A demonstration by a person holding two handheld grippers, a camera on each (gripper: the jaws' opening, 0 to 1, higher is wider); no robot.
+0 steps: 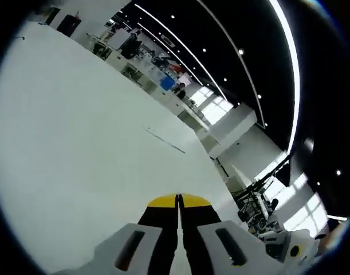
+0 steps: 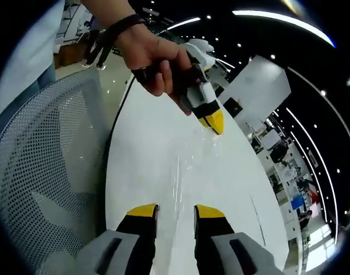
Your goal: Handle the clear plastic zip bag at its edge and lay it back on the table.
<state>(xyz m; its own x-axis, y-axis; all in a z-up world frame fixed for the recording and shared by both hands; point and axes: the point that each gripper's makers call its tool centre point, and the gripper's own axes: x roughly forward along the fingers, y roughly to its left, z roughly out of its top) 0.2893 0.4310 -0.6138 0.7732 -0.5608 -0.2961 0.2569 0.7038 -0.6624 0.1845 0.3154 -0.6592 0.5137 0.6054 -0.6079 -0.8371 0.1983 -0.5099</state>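
The clear plastic zip bag (image 2: 183, 163) lies flat on the white table (image 2: 140, 149), showing only as faint glints and a straight crease. My right gripper (image 2: 176, 212) is open, its yellow tips just short of the bag's near edge with nothing between them. A person's hand (image 2: 154, 57) holds my left gripper (image 2: 213, 122) at the bag's far side, tip down near the glints. In the left gripper view, the left gripper (image 1: 179, 200) has its jaws pressed together over the bare table (image 1: 77, 143). I see no plastic between them.
A grey mesh chair back (image 2: 43, 172) stands against the table's left edge. A thin straight mark (image 1: 166, 140) lies further out on the tabletop. Desks, screens and people (image 1: 180, 89) stand beyond the table's far edge.
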